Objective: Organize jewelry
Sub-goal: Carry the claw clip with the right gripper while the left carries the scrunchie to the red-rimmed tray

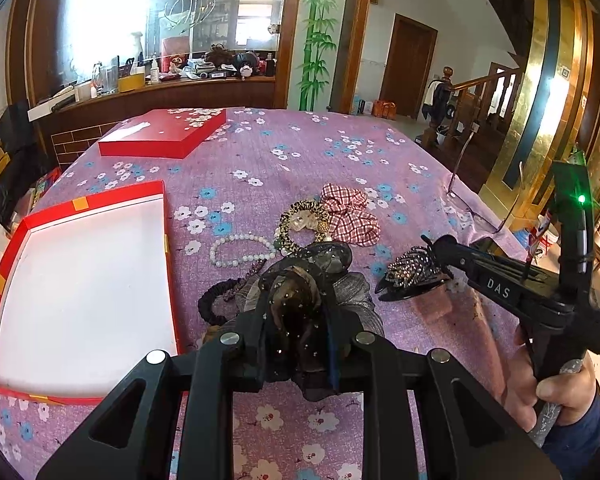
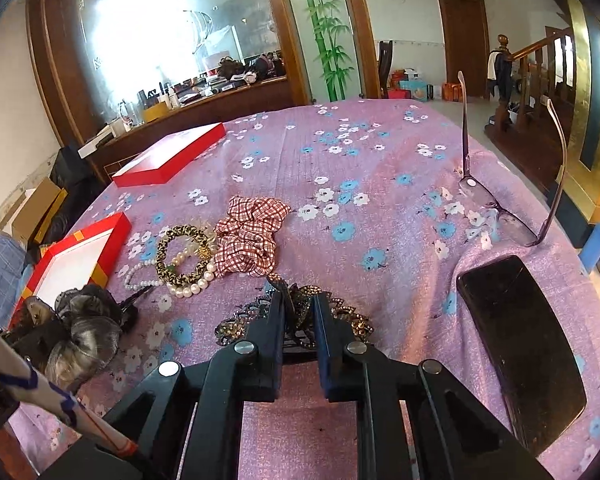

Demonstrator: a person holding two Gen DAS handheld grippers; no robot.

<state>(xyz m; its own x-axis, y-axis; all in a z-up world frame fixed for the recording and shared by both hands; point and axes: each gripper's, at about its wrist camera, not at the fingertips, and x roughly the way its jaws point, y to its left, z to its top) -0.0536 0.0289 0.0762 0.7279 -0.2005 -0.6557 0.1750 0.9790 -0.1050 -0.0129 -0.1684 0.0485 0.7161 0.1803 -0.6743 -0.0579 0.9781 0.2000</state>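
Both grippers clamped: left gripper (image 1: 300,320) on dark scrunchie (image 1: 296,300), right gripper (image 2: 298,312) on beaded hair clip (image 2: 300,316) beside it; thin grip, clip may slip

Table w/ purple floral cloth (image 2: 380,168). On it: open red box (image 1: 80,280) w/ white inside at left, its red lid (image 1: 164,132) further back, well apart. Mid-table a cluster: red checked scrunchie (image 2: 248,240), leopard-print scrunchie (image 2: 184,256) touching it, pearl bracelet (image 2: 192,286) just beside, bead bracelet (image 1: 240,250), dark fabric hair pieces (image 2: 84,332) near the box. Sparkly hair clip (image 2: 296,316) at front centre. Right side: glasses (image 2: 496,200) standing on their lenses, arms up; black phone (image 2: 520,344) just in front of them.
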